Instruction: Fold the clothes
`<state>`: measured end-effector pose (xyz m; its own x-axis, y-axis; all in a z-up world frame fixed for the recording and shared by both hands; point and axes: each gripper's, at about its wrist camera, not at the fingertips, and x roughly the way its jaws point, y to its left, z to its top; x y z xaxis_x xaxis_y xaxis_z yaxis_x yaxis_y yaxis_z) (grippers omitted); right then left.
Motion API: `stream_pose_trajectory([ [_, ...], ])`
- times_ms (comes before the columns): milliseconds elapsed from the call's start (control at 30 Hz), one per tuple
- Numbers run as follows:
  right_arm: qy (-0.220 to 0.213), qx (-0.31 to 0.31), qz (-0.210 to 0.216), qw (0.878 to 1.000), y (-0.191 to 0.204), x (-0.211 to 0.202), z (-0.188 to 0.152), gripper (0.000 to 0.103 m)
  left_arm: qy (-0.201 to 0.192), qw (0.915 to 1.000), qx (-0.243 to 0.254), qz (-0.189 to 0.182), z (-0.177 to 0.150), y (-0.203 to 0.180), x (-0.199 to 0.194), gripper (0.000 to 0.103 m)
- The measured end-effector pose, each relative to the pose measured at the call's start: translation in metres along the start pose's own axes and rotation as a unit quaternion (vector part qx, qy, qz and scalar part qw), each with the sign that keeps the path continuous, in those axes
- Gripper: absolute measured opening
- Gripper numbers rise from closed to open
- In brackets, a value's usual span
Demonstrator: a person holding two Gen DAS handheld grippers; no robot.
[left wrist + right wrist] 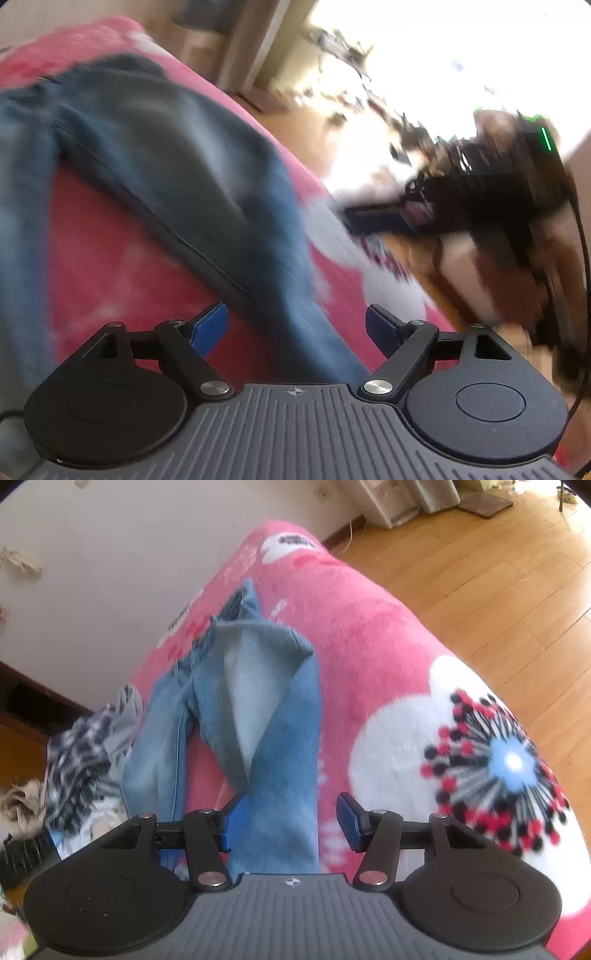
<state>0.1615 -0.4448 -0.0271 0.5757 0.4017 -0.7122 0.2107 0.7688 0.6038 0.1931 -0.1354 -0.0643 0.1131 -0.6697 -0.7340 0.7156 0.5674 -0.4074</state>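
No readable writing or brand that we can make out; the faded blue denim jeans (236, 709) lie spread lengthwise on the pink fleece blanket with white flower prints (369, 657), whose right edge drops to bare wooden floor (498, 572), a checked-cloth pile (85, 753) crowding the left. We see the right gripper (290, 821) spread, one jean leg between its blue pads (349, 818), grip unclear. Left gripper (295, 328) spread too, over a jean leg, pinching nothing, view blurred.
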Motion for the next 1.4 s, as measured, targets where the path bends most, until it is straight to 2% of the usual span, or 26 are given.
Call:
stream_pose_trajectory([
  [33,-0.006,0.0,-0.002,1.0,-0.002,0.005,0.003,0.056,0.01,0.9999,-0.002,0.011,-0.004,-0.004,0.005,0.06],
  [67,-0.011,-0.001,-0.007,1.0,-0.005,0.01,0.005,0.056,0.019,0.9995,-0.005,0.023,-0.009,-0.007,0.01,0.042],
  [100,-0.016,0.0,-0.01,1.0,-0.009,0.016,0.008,0.056,0.02,0.9992,-0.012,0.033,-0.013,-0.009,0.011,0.03],
  [167,-0.024,0.006,-0.011,1.0,-0.013,0.03,0.015,0.056,0.006,0.9994,-0.015,0.03,-0.018,-0.009,0.003,0.012],
  [200,-0.026,0.005,-0.009,1.0,-0.014,0.038,0.019,0.055,-0.002,0.9995,-0.013,0.028,-0.019,-0.009,-0.003,0.009],
  [233,-0.03,0.006,-0.005,1.0,-0.015,0.044,0.022,0.055,-0.01,0.9996,-0.011,0.026,-0.021,-0.01,-0.009,0.008],
  [300,-0.037,0.006,0.012,0.999,-0.016,0.054,0.028,0.041,-0.022,0.9996,-0.004,0.018,-0.025,-0.011,-0.02,0.006],
  [333,-0.037,-0.002,0.022,0.999,-0.014,0.058,0.03,0.027,-0.026,0.9996,-0.001,0.014,-0.028,-0.012,-0.025,0.005],
  [367,-0.036,-0.014,0.026,0.999,-0.009,0.061,0.031,0.018,-0.028,0.9995,0.003,0.011,-0.031,-0.016,-0.029,0.005],
  [433,-0.035,-0.051,0.046,0.997,0.004,0.064,0.03,0.011,-0.03,0.9994,0.018,0.0,-0.038,-0.022,-0.036,0.005],
  [533,-0.03,-0.161,0.076,0.984,0.038,0.064,0.017,0.01,-0.03,0.9981,0.054,-0.009,-0.05,-0.026,-0.043,0.005],
  [600,-0.011,-0.25,0.084,0.965,0.061,0.07,0.002,0.01,-0.022,0.9974,0.068,-0.009,-0.053,-0.027,-0.038,0.005],
  [700,0.021,-0.355,0.042,0.934,0.083,0.087,-0.015,0.018,-0.011,0.9979,0.062,-0.01,-0.049,-0.024,-0.031,0.006],
  [767,0.028,-0.392,0.012,0.92,0.087,0.09,-0.017,0.025,-0.011,0.9987,0.048,-0.017,-0.047,-0.018,-0.03,0.007],
  [800,0.022,-0.387,0.009,0.922,0.083,0.084,-0.012,0.028,-0.012,0.9989,0.041,-0.021,-0.045,-0.015,-0.029,0.008],
  [867,0.0,-0.347,0.019,0.938,0.068,0.069,0.005,0.047,-0.014,0.9989,0.035,-0.028,-0.045,-0.012,-0.027,0.008],
  [967,-0.042,-0.231,0.05,0.971,0.036,0.052,0.046,0.055,-0.013,0.999,0.024,-0.036,-0.046,-0.007,-0.018,0.01],
  [1067,-0.058,-0.127,0.043,0.989,0.014,0.073,0.091,0.056,-0.009,0.9987,0.022,-0.045,-0.044,-0.008,-0.012,0.013],
  [1167,-0.049,-0.073,0.038,0.995,0.0,0.117,0.131,0.056,-0.004,0.9983,0.022,-0.054,-0.041,-0.008,-0.008,0.017],
  [1233,-0.038,-0.06,0.033,0.997,-0.002,0.149,0.152,0.056,-0.002,0.998,0.018,-0.06,-0.042,-0.006,-0.005,0.018],
  [1367,-0.017,-0.1,0.024,0.995,0.01,0.189,0.171,0.056,0.004,0.9975,-0.002,-0.071,-0.041,-0.005,0.002,0.023],
  [1400,-0.014,-0.116,0.023,0.993,0.015,0.194,0.173,0.053,0.006,0.9972,-0.007,-0.074,-0.04,-0.005,0.003,0.025],
])
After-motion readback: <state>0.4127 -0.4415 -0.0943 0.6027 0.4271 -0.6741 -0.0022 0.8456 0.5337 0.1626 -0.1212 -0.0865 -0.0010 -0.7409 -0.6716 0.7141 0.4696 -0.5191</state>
